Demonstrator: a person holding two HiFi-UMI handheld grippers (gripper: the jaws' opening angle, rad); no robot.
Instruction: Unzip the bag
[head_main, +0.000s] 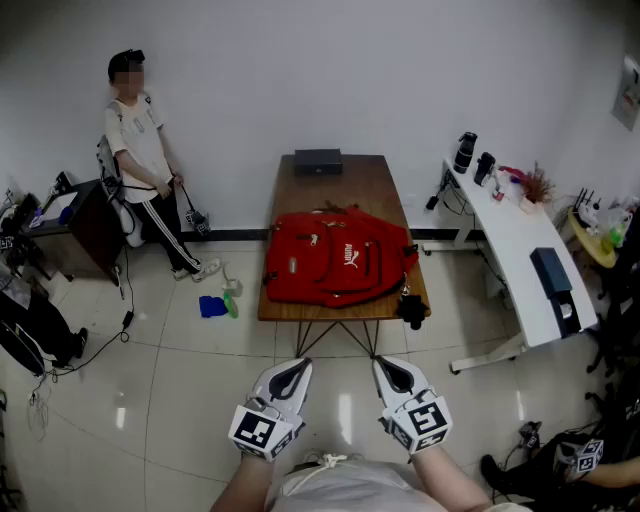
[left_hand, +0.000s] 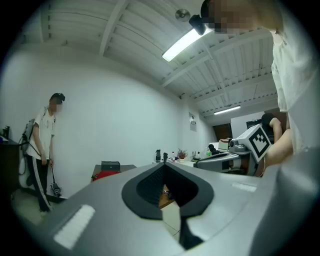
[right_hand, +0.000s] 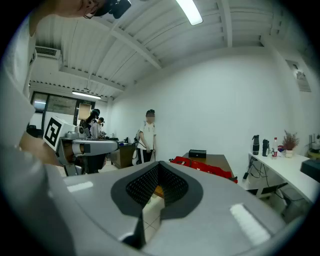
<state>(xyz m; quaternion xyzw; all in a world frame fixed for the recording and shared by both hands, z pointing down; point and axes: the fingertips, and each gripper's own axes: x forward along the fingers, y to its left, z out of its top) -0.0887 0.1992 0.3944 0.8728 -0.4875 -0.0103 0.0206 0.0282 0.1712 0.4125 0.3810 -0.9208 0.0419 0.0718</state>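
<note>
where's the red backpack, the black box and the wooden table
red backpack (head_main: 340, 258): head view, middle of its front panel
black box (head_main: 318, 161): head view, centre of its top
wooden table (head_main: 355, 188): head view, bare wood between box and backpack

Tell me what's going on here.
A person holds a claw in each hand. The left claw and right claw are both shut and empty, low in front of the body. The red backpack lies untouched on the wooden table ahead, so unzipping looks not yet begun. A second person stands by the wall.
</note>
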